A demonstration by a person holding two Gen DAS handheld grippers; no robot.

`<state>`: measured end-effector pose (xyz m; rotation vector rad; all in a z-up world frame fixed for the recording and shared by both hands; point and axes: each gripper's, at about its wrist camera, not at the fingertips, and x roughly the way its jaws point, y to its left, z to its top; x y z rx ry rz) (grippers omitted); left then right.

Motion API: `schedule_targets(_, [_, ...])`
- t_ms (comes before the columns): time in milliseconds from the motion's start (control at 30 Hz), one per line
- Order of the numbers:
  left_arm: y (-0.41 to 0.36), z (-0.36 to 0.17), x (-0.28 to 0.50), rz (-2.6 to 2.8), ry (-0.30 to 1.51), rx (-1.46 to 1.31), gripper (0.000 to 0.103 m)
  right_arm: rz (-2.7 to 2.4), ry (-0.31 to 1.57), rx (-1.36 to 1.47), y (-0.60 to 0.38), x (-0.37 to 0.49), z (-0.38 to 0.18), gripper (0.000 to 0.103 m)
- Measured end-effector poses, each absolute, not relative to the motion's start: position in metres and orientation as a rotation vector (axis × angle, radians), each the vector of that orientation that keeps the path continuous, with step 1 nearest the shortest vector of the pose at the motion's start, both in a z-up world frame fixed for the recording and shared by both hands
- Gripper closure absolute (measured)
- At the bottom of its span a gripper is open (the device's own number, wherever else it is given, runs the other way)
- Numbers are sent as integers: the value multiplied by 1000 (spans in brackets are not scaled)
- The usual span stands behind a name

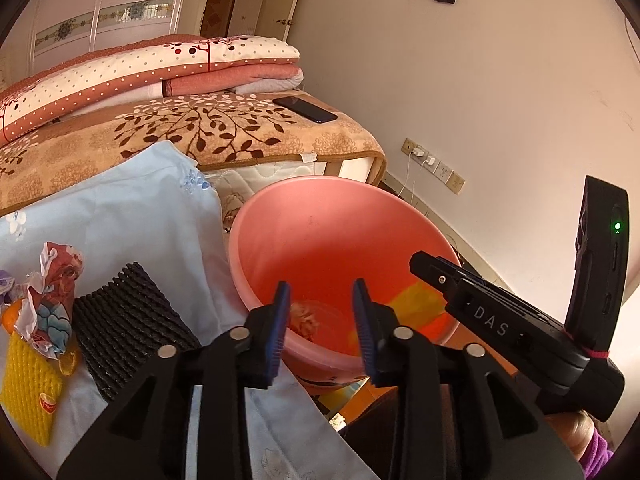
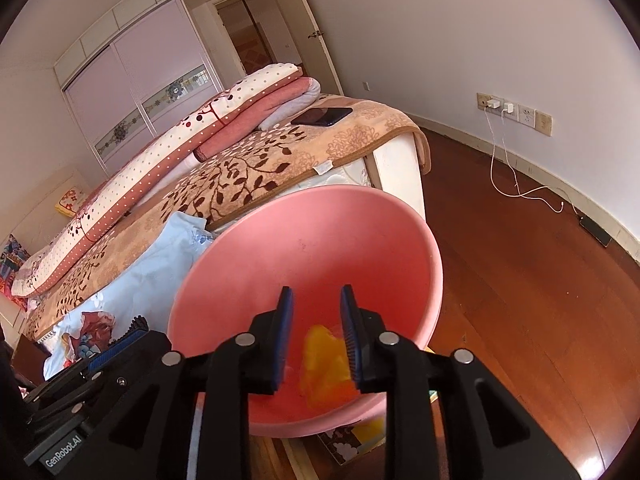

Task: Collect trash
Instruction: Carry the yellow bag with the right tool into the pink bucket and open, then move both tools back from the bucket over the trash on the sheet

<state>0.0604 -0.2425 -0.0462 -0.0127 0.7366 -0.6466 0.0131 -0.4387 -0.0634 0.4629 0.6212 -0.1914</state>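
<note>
The left hand-held gripper [image 1: 322, 316] points down at a slant, its two blue pads apart with nothing pinched. The right hand-held gripper [image 2: 316, 330] sits close beside it, tilted down too, pads apart and empty.

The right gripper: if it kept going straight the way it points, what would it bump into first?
Most likely the yellow trash lying inside the pink bin. The right gripper is open and empty, aimed down into the bin; depth is hard to judge.
</note>
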Motion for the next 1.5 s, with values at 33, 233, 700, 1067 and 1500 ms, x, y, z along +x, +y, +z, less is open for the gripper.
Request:
schedule_targets(33, [-242, -45, 59, -648, 736, -17, 67, -193, 614, 468, -439, 12, -63, 67])
schedule_targets(233, [-238, -38, 55, -640, 727, -32, 67, -174, 593, 432, -429, 7, -55, 59])
schedule_targets(700, [-199, -4, 37, -587, 621, -62, 67, -130, 510, 348, -387, -16, -22, 43])
schedule_targets(1067, [-153, 14, 13, -500, 554, -67, 67, -68, 453, 311, -346, -40, 0, 39])
schedule_targets(1500, [-84, 17, -2, -388, 538, -71, 67, -4, 436, 263, -307, -58, 5, 37])
